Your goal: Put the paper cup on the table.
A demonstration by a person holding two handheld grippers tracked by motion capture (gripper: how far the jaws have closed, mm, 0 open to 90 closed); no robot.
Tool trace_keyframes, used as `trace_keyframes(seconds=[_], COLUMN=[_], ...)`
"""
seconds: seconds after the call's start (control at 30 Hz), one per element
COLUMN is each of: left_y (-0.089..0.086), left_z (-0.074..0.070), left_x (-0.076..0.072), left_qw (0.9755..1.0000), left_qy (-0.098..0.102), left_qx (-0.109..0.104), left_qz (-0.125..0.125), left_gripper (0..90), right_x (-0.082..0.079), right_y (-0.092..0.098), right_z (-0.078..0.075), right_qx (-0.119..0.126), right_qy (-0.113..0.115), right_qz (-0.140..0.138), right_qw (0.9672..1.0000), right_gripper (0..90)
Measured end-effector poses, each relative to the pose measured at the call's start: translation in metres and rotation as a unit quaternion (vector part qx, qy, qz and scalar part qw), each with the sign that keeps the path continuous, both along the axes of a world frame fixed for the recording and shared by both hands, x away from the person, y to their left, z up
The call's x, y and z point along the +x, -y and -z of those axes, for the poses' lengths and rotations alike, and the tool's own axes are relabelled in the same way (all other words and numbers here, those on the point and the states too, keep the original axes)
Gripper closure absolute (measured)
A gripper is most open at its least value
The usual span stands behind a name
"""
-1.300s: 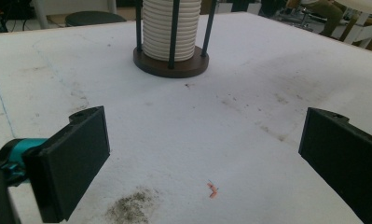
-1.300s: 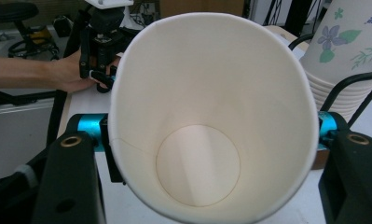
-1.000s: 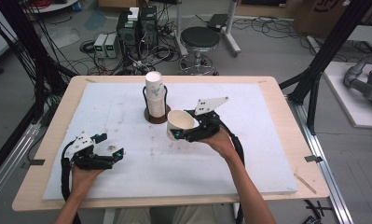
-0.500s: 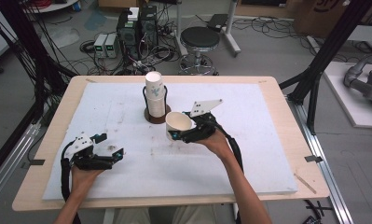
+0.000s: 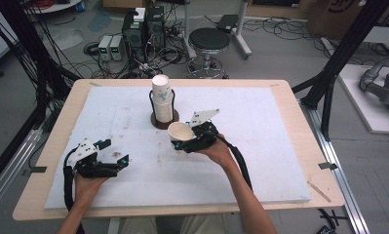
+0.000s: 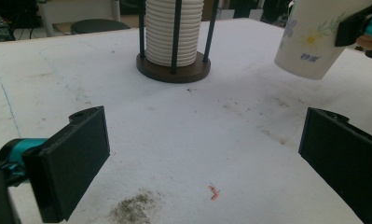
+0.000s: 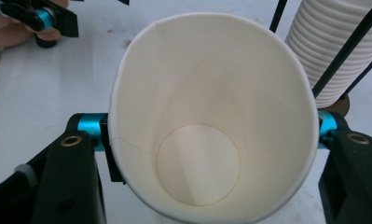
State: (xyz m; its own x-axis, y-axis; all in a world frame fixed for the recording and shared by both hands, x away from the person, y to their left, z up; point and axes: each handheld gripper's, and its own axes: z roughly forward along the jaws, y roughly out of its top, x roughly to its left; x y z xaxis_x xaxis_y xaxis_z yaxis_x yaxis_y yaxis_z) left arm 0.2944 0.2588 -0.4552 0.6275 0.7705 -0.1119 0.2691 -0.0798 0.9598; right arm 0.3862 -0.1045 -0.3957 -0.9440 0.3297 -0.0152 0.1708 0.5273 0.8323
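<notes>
The right gripper (image 5: 186,142) holds a paper cup (image 5: 180,132) between its two black jaws, which press on the cup wall from both sides. In the right gripper view the cup (image 7: 211,116) sits directly in front of the camera with its open mouth turned toward it, so the round flat bottom inside is visible. The rim is pushed slightly out of round, more oval than circle. The cup is lifted above the white mat (image 5: 260,126), tilted, just in front of the cup holder (image 5: 164,102).

The holder has a dark round wooden base and thin black upright rods, and a tall stack of white cups (image 6: 174,30) stands inside them. The stacked rims make a ribbed, ringed surface. The stack rises above the rods in the high view.

The left gripper (image 5: 111,163) rests low over the near left part of the mat, well apart from the cup. Its jaws are spread wide and hold nothing; in the left gripper view the flat, matte black fingers (image 6: 74,161) stand far from each other.

From that view the held cup (image 6: 309,39) shows a smooth white outside with a small printed flower pattern and a little text. The mat is soft-looking white foam with grey dirt marks and a tiny orange scrap (image 6: 214,192). It lies on a light wooden table (image 5: 309,122).
</notes>
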Motion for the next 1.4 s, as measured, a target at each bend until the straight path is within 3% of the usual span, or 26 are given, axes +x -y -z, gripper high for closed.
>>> trace_keyframes(seconds=[0.43, 0.93, 1.17, 1.4], left_y=[0.000, 0.000, 0.000, 0.000], left_z=[0.000, 0.000, 0.000, 0.000], left_x=[-0.002, -0.002, -0.002, -0.002], left_qw=[0.9999, 1.0000, 0.9999, 1.0000], left_qy=[0.008, 0.008, 0.008, 0.008], left_qx=[0.002, 0.002, 0.001, 0.001], left_qz=[-0.008, -0.006, -0.006, -0.006], left_gripper=[1.7, 1.7, 1.7, 1.7], right_x=[0.001, 0.005, 0.005, 0.004], right_y=[-0.012, -0.020, -0.020, -0.022], right_z=[0.022, 0.036, 0.038, 0.039], right_qx=[-0.023, -0.040, -0.034, -0.043], right_qy=[-0.004, -0.021, -0.020, -0.024], right_qz=[0.009, 0.010, 0.008, 0.009], right_qw=[0.9997, 0.9989, 0.9992, 0.9987], right_gripper=[34.2, 32.6, 32.4, 24.4])
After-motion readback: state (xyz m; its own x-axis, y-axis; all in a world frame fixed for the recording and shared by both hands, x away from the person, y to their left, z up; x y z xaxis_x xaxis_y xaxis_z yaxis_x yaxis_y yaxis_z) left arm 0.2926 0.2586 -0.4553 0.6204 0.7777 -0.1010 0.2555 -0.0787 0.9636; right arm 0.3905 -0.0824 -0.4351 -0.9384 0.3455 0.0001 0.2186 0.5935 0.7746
